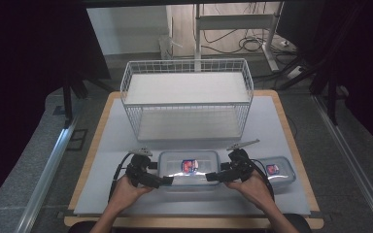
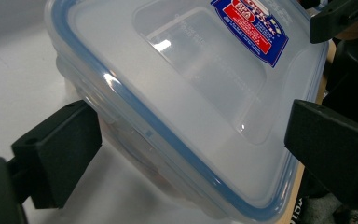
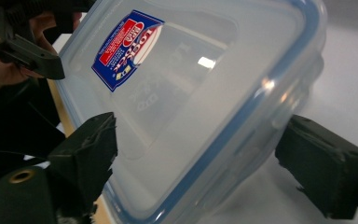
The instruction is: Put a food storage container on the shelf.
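Grey floor, dangling cables and dark curtains frame a wood-edged tabletop point(image 1: 291, 133) covered by a pale mat, seen from the high view. A white wire basket point(image 1: 187, 99) stands toward the far edge of the tabletop, roughly centred between its left and right edges.

Near the front edge, a person's two hands bring a pair of grippers to the short ends of a clear plastic container point(image 1: 188, 167) with a blue-sealed lid and a red-and-blue label. The left gripper point(image 1: 166, 180) meets the container's left end at its front corner; the right gripper point(image 1: 211, 176) meets the right end at the matching front corner.

In the left gripper view, the black jaws stand wide on either side of the container point(image 2: 182, 102), with a gap showing between each jaw and the plastic. In the right gripper view the jaws are likewise spread wide around the container point(image 3: 196, 93); the left-hand jaw looks very close to the lid's edge, though contact cannot be confirmed from this angle. The container appears tilted in both gripper views, which may come from the cameras' own lean.

A second, smaller lidded container point(image 1: 278, 171) with the same kind of label sits near the front right corner of the tabletop, just beside the right hand point(image 1: 252, 187).
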The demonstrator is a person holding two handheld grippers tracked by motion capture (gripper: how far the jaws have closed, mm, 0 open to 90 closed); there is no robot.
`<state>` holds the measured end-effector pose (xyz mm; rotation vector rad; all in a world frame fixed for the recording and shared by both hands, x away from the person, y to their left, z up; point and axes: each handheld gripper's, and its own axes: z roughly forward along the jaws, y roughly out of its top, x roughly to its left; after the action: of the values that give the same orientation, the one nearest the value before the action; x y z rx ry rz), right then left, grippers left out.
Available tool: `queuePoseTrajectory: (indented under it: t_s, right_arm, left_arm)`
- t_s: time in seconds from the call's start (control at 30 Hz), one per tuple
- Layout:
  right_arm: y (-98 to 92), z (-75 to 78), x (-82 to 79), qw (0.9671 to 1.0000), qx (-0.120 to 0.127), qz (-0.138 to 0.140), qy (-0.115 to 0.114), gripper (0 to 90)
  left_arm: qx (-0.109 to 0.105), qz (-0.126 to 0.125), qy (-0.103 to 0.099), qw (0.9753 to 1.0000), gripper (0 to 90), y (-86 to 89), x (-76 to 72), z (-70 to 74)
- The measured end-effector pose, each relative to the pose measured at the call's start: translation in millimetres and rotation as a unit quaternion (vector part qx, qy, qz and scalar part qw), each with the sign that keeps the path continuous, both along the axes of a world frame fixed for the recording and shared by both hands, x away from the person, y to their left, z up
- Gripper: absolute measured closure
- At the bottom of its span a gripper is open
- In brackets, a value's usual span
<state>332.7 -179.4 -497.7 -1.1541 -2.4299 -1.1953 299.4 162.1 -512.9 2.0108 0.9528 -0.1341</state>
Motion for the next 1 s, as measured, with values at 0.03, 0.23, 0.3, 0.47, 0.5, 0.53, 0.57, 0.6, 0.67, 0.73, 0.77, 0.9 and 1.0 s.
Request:
queuePoseTrajectory:
  t_s: [0.03, 0.23, 0.3, 0.47, 0.5, 0.53, 0.57, 0.6, 0.67, 0.73, 0.77, 0.9, 1.0]
  right_arm:
    - [-0.9, -0.1, -1.4, 1.0, 0.003, -0.002, 0.004, 15.6]
    - [-10.8, 5.6, -18.5, 0.9997, 0.016, -0.005, -0.017, 30.0]
    - [-13.7, 6.6, -20.3, 0.9996, 0.021, -0.005, -0.02, 33.6]
    - [-18.7, 10.3, -28.8, 0.999, 0.027, -0.002, -0.037, 42.0]
    - [-18.7, 10.3, -28.8, 0.999, 0.027, -0.002, -0.037, 42.0]
    - [-21.2, 9.0, -29.4, 0.9987, 0.038, -0.007, -0.033, 43.7]
    - [-21.2, 9.0, -29.4, 0.9987, 0.038, -0.007, -0.033, 43.7]
    - [-22.0, 7.4, -28.7, 0.9982, 0.05, -0.017, -0.026, 43.9]
    - [-22.2, 5.9, -28.0, 0.9977, 0.058, -0.024, -0.024, 44.3]
    - [-22.9, 6.0, -28.7, 0.9975, 0.061, -0.024, -0.024, 45.4]
    - [-22.9, 6.0, -28.7, 0.9975, 0.061, -0.024, -0.024, 45.4]
    - [-23.4, 6.1, -30.5, 0.9968, 0.069, -0.035, -0.022, 47.3]
    - [-24.0, 7.9, -31.1, 0.9961, 0.074, -0.04, -0.025, 49.9]
  left_arm:
    - [0.001, 0.002, -0.005, 1.0, 5.0, 0.3, -3.2, 0.6]
    - [-0.002, 0.001, -0.025, 0.9997, 15.6, 6.6, -28.6, 1.2]
    - [-0.009, 0.004, -0.028, 0.9996, 23.8, 9.5, -31.7, 1.0]
    - [-0.052, 0.03, -0.028, 0.9978, 38.8, 21.4, -36.0, 3.6]
    - [-0.052, 0.03, -0.028, 0.9978, 40.2, 21.4, -36.0, 3.6]
    - [-0.067, 0.033, -0.02, 0.997, 42.4, 24.6, -35.4, 1.4]
    - [-0.067, 0.033, -0.02, 0.997, 43.1, 24.6, -35.4, 1.4]
    - [-0.077, 0.037, -0.012, 0.9963, 43.6, 26.2, -34.6, -0.2]
    - [-0.086, 0.04, -0.003, 0.9955, 46.3, 28.0, -33.9, -0.7]
    - [-0.117, 0.041, 0.017, 0.9921, 50.0, 34.3, -32.1, -4.3]
    - [-0.117, 0.041, 0.017, 0.9921, 51.0, 34.3, -32.1, -4.3]
    - [-0.134, 0.05, 0.023, 0.9894, 52.8, 36.3, -31.0, -5.0]
    - [-0.126, 0.052, 0.013, 0.9905, 54.6, 36.5, -30.7, -1.8]
